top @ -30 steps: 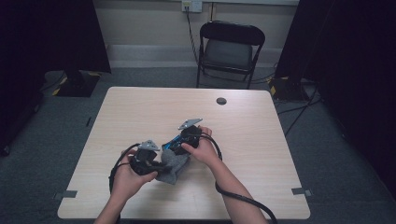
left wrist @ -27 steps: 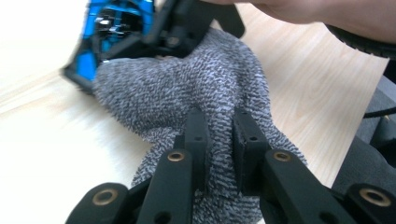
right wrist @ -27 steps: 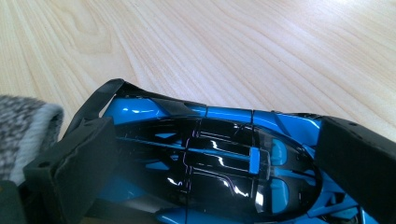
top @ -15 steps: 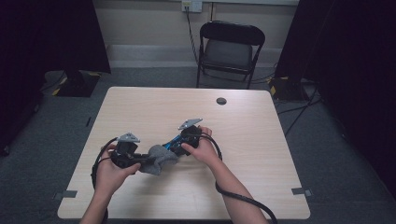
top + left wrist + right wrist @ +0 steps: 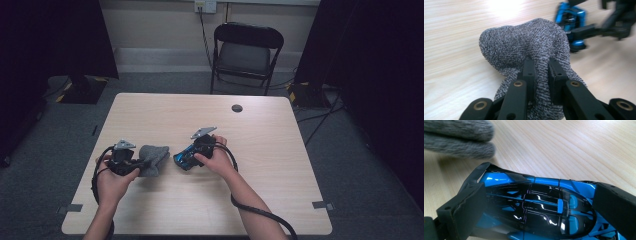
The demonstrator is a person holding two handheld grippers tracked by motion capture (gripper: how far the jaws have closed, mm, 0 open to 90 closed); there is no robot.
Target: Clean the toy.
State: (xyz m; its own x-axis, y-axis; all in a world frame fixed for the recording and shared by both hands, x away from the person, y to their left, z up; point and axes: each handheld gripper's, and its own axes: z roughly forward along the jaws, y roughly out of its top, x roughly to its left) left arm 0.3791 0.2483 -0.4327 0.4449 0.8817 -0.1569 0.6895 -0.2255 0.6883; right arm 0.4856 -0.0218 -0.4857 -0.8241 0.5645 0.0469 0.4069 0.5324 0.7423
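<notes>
On the table [image 5: 280, 150], near its middle, the left gripper [image 5: 541, 67] pinches a grey sock [image 5: 524, 47] while the right gripper [image 5: 534, 207] clamps a blue toy car [image 5: 536, 202] just beside it, seemingly uncovered, probably needing setting down next.

the high view looks from above the person's side, forward and down on the whole table [image 5: 280, 200], with a chair [image 5: 246, 50] behind it. the left gripper view sits very near a grey sock [image 5: 529, 47] and faces the blue toy car [image 5: 571, 22] farther off. the right gripper view is close on the same car [image 5: 536, 205], with the sock [image 5: 459, 138] at its top left edge. all three views share both things.
</notes>
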